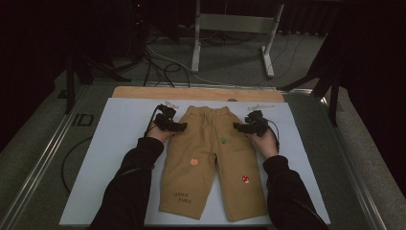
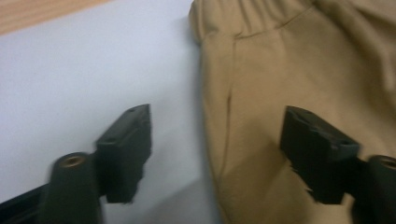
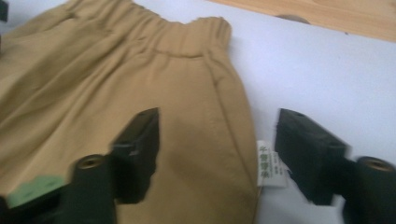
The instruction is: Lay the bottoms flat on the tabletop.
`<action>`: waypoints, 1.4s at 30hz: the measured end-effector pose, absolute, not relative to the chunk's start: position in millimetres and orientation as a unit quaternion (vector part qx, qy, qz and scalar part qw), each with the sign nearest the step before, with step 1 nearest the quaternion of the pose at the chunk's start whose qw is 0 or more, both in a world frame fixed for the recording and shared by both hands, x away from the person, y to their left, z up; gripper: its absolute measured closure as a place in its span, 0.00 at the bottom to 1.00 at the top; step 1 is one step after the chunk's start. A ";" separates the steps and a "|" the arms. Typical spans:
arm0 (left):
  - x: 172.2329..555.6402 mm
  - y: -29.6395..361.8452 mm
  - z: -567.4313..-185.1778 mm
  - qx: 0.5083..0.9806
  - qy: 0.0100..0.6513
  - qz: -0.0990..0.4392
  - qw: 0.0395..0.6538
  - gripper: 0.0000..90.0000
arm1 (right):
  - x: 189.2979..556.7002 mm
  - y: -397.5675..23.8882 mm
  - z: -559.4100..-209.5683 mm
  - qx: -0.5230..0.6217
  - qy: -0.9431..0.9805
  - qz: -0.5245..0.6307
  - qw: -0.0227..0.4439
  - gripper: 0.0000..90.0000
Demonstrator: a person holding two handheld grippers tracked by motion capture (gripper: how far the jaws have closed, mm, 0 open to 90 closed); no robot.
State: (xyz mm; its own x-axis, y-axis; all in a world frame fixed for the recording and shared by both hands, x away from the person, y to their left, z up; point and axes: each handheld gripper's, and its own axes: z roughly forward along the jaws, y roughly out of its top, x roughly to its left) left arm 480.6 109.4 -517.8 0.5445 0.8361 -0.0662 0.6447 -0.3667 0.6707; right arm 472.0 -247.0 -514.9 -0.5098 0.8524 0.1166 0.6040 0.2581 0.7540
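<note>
Tan children's trousers lie flat on a white board, waistband at the far end, with small patches and lettering on the legs. My left gripper is at the left hip edge. In the left gripper view it is open, one jaw over the board, the other over the trousers. My right gripper is at the right hip edge. The right gripper view shows it open astride the side seam of the trousers, beside a white care label.
A wooden tabletop strip shows beyond the board. Metal rails run along the table's sides. A metal stand and loose cables are on the floor behind. Dark-sleeved forearms enter from the bottom.
</note>
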 end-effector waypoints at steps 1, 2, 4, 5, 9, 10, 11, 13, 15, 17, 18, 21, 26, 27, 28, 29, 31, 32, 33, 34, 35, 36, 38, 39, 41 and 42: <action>481.6 109.9 -519.5 0.813 0.456 0.145 0.331 0.34 | 474.9 -247.2 -516.5 0.471 0.779 0.383 0.157 0.45; 482.6 110.7 -521.0 0.813 0.457 0.144 0.331 0.38 | 477.6 -246.3 -518.5 0.476 0.780 0.375 0.158 0.48; 483.5 111.7 -524.0 0.809 0.459 0.144 0.338 0.45 | 481.5 -244.1 -522.0 0.481 0.784 0.358 0.158 0.55; 483.9 111.5 -524.6 0.808 0.459 0.147 0.339 0.46 | 483.4 -243.9 -523.8 0.484 0.785 0.354 0.154 0.58; 481.2 108.6 -524.8 0.809 0.451 0.141 0.349 0.66 | 485.6 -243.2 -522.8 0.492 0.784 0.347 0.149 0.86; 480.8 107.8 -525.2 0.810 0.449 0.139 0.352 0.77 | 485.9 -242.5 -522.6 0.489 0.787 0.346 0.144 0.92; 480.5 107.0 -525.3 0.808 0.449 0.135 0.357 0.84 | 485.1 -242.0 -522.2 0.488 0.788 0.348 0.141 0.96; 479.2 105.4 -524.7 0.808 0.448 0.137 0.356 0.97 | 483.4 -240.8 -521.4 0.485 0.788 0.351 0.147 0.97; 479.3 105.8 -523.5 0.810 0.447 0.137 0.354 0.98 | 483.1 -242.2 -520.6 0.478 0.789 0.355 0.150 0.97; 479.5 106.4 -522.7 0.813 0.444 0.139 0.350 0.98 | 483.2 -242.7 -519.9 0.474 0.792 0.353 0.153 0.97; 479.7 109.9 -521.1 0.815 0.440 0.137 0.352 0.98 | 483.5 -243.2 -519.3 0.470 0.795 0.351 0.156 0.97; 481.5 120.1 -516.8 0.815 0.442 0.139 0.348 0.98 | 484.2 -244.0 -516.1 0.468 0.793 0.357 0.159 0.98; 485.9 132.0 -507.2 0.819 0.436 0.145 0.344 0.98 | 489.3 -242.0 -512.8 0.455 0.797 0.361 0.167 0.98; 486.9 133.7 -506.8 0.819 0.436 0.145 0.344 0.98 | 490.7 -240.3 -512.3 0.455 0.797 0.361 0.167 0.98; 487.6 135.3 -506.5 0.820 0.434 0.148 0.341 0.98 | 492.1 -238.5 -511.9 0.456 0.796 0.361 0.168 0.98; 488.4 137.4 -506.1 0.820 0.434 0.148 0.342 0.98 | 493.8 -238.0 -511.2 0.452 0.798 0.359 0.175 0.98; 490.1 140.5 -505.4 0.821 0.430 0.151 0.343 0.98 | 497.0 -236.7 -510.8 0.449 0.797 0.365 0.173 0.98; 491.2 141.9 -504.6 0.821 0.428 0.154 0.345 0.98 | 498.3 -235.9 -510.2 0.452 0.796 0.362 0.176 0.98; 492.5 143.6 -503.5 0.820 0.429 0.153 0.347 0.98 | 500.2 -236.5 -510.2 0.449 0.795 0.367 0.176 0.98; 493.6 144.7 -502.3 0.818 0.428 0.158 0.349 0.98 | 501.7 -236.6 -510.1 0.451 0.794 0.367 0.176 0.98; 494.7 145.8 -501.2 0.815 0.429 0.163 0.355 0.98 | 503.1 -236.3 -510.0 0.453 0.793 0.365 0.180 0.98; 496.2 146.2 -500.9 0.812 0.431 0.164 0.357 0.98 | 504.1 -236.1 -509.5 0.455 0.791 0.366 0.181 0.98; 497.6 144.6 -502.2 0.811 0.429 0.171 0.359 0.98 | 507.0 -234.3 -508.6 0.457 0.792 0.360 0.186 0.98; 497.7 143.3 -502.7 0.808 0.429 0.174 0.363 0.98 | 507.7 -233.1 -507.4 0.454 0.792 0.358 0.197 0.98; 498.6 142.2 -504.9 0.805 0.435 0.170 0.367 0.98 | 509.1 -231.6 -505.1 0.450 0.792 0.357 0.207 0.97; 499.0 142.0 -506.9 0.808 0.435 0.168 0.361 0.98 | 510.2 -231.5 -505.9 0.457 0.788 0.357 0.207 0.97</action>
State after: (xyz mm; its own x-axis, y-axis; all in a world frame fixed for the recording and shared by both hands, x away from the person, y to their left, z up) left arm 499.0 142.0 -506.9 0.5657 0.8235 -0.0429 0.5806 -0.3608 0.7299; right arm 510.2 -231.5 -505.9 -0.4973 0.8676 -0.0001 0.5724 0.3282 0.7514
